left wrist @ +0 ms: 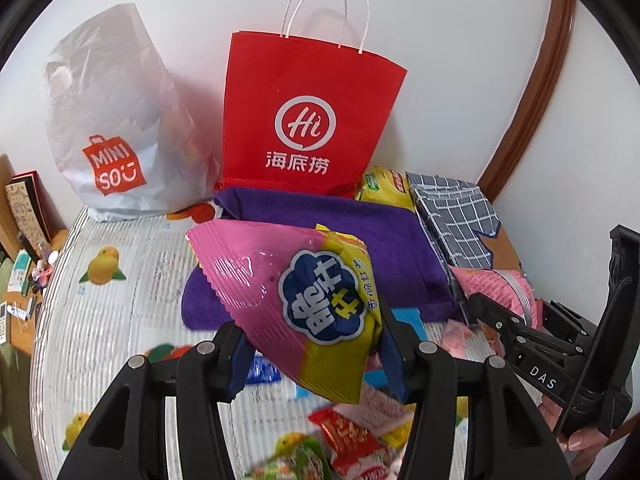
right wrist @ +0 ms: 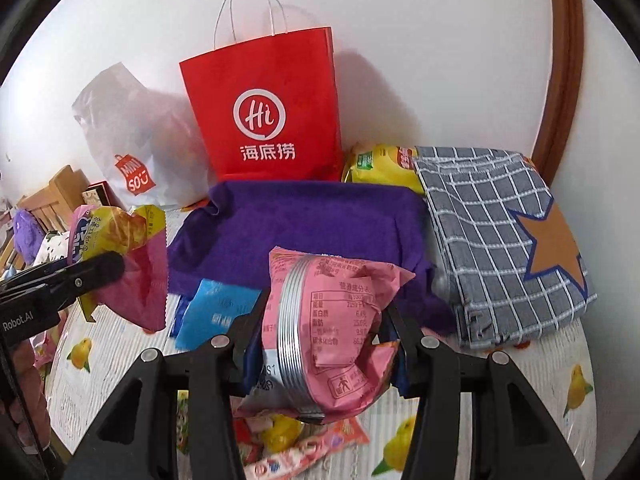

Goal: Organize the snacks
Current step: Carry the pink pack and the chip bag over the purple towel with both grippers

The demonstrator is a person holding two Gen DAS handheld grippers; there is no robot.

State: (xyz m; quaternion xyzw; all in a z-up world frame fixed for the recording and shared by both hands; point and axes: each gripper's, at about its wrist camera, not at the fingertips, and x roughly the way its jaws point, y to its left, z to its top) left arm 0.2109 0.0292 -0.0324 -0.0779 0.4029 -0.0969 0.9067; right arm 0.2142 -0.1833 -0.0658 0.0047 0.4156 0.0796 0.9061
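left tool (left wrist: 316, 354) gripping pink-and-yellow foil snack packet (left wrist: 304, 300) | right tool (right wrist: 320, 354) pinching crumpled pink snack bag (right wrist: 332, 328) | risk: slick foil possibly slipping before red paper bag (right wrist: 264, 112) at 12 o'clock

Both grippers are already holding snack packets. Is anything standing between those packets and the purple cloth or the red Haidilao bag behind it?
Nothing visible does. The pink-and-yellow chip packet and the pink packet hang above the table; the purple cloth lies bare ahead, with the red bag upright behind it.

A red paper bag (left wrist: 304, 120) and a white plastic bag (left wrist: 120, 120) stand at the table's back edge; purple cloth (right wrist: 304, 232) and checked cloth (right wrist: 496, 240) lie before them.
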